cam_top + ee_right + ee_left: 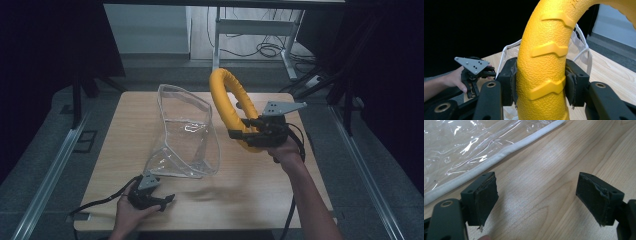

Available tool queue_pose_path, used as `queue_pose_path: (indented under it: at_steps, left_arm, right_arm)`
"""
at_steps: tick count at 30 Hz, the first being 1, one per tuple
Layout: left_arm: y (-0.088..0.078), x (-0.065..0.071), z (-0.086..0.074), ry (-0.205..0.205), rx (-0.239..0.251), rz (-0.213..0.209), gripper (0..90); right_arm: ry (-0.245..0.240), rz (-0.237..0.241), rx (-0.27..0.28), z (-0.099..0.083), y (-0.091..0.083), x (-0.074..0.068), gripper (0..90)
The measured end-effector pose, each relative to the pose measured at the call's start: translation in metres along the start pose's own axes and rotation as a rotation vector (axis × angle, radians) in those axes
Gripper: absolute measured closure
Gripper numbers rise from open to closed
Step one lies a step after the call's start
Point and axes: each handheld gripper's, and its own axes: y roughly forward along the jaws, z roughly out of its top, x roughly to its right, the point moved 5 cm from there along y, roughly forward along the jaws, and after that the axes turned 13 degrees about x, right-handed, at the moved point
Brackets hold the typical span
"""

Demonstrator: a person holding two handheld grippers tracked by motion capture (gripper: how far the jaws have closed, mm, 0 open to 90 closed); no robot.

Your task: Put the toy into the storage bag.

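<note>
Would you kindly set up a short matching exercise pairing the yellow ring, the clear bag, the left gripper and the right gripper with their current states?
Things:
1. yellow ring
2. clear bag
3. left gripper
4. right gripper

States:
A. jaws open, low over the wooden table
B. standing open on the table
C. jaws clamped on the ring
D. held up above the table

Pairs: 1-D, 2-B, 3-A, 4-C

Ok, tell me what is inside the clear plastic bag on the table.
The clear plastic bag stands open on the table and looks empty; through its walls I see wood. The yellow ring is outside it, held up by the right gripper. Glare and creases hide parts of its bottom.
</note>
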Motion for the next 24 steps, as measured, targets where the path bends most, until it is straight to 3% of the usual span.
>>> queue_pose_path:
  at_steps: [24]
  left_arm:
    - [0.0, 0.0, 0.0, 0.001, -0.004, -0.004, 17.5]
  right_arm:
    - [-0.016, 0.014, 0.063, 0.023, 0.005, -0.01, 51.2]
